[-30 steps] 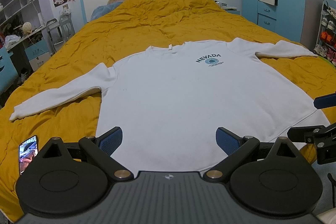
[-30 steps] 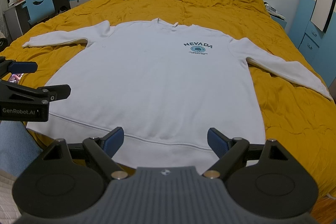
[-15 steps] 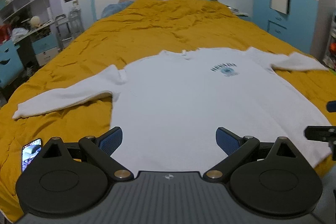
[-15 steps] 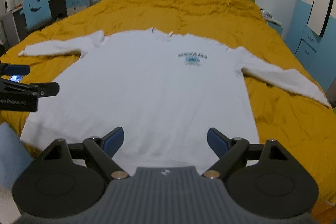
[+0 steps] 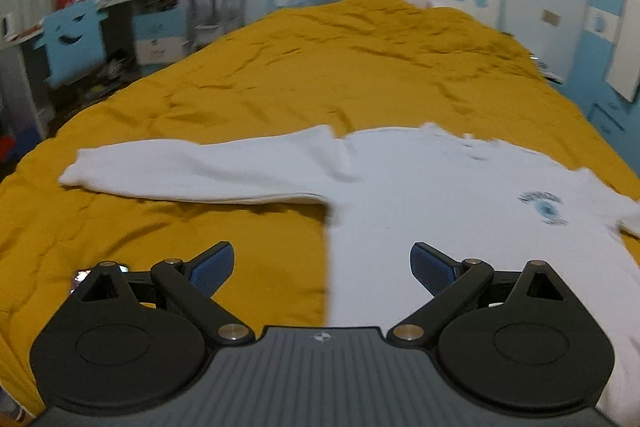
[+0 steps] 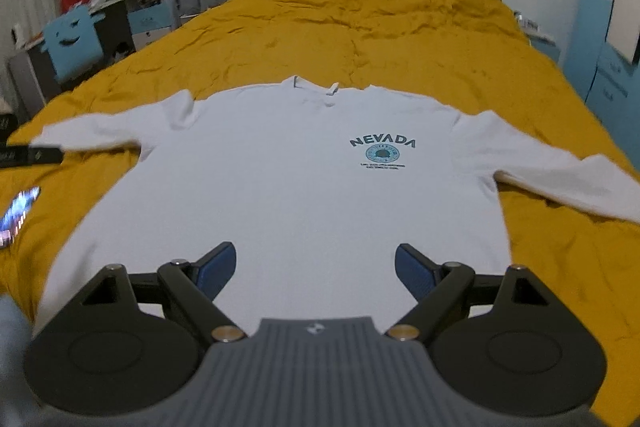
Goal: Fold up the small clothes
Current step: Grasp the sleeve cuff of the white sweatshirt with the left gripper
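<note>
Currently white Nevada sweatshirt [image 6: 304,187] lies flat, unfolded on mustard duvet [image 6: 360,27]. Left gripper [image 5: 322,267] and right gripper [image 6: 315,265] both wide open, empty. Risk: pinching duvet with sleeve [image 5: 192,171], dragging the sweatshirt crooked.

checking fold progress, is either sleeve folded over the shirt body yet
No, both sleeves lie spread flat on the bedspread, out from the shirt.
</note>
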Motion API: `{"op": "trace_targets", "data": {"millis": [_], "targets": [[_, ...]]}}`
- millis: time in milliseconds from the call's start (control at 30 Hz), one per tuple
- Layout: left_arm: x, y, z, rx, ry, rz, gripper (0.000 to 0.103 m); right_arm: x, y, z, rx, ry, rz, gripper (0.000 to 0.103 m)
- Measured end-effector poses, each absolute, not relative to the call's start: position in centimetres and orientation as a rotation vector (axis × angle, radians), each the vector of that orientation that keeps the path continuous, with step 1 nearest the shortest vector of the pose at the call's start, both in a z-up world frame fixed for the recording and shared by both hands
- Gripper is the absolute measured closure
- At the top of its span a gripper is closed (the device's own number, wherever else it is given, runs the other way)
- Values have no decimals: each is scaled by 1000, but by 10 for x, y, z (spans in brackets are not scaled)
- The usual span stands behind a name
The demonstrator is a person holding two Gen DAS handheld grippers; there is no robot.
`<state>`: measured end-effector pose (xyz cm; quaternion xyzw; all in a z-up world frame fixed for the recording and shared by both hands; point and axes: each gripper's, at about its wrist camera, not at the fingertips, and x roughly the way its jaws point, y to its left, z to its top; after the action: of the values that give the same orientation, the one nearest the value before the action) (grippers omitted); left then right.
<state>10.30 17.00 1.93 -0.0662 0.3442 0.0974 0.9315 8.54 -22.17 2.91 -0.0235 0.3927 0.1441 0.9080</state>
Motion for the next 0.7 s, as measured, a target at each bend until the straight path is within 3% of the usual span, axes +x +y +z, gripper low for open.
{"op": "trace_targets", "data": {"millis": [333,533,667,700], "targets": [[137,321,28,-290,624,456,0,157,-210,17,27,790,209,20],[146,433,-1,-586,615,595,0,180,-199,0,75,802,223,20],[149,487,-34,-739,620,648,18,192,-197,-12,93,804,199,20],[149,498,-43,-785,625,669,19,196,-197,-14,96,809,190,20]]}}
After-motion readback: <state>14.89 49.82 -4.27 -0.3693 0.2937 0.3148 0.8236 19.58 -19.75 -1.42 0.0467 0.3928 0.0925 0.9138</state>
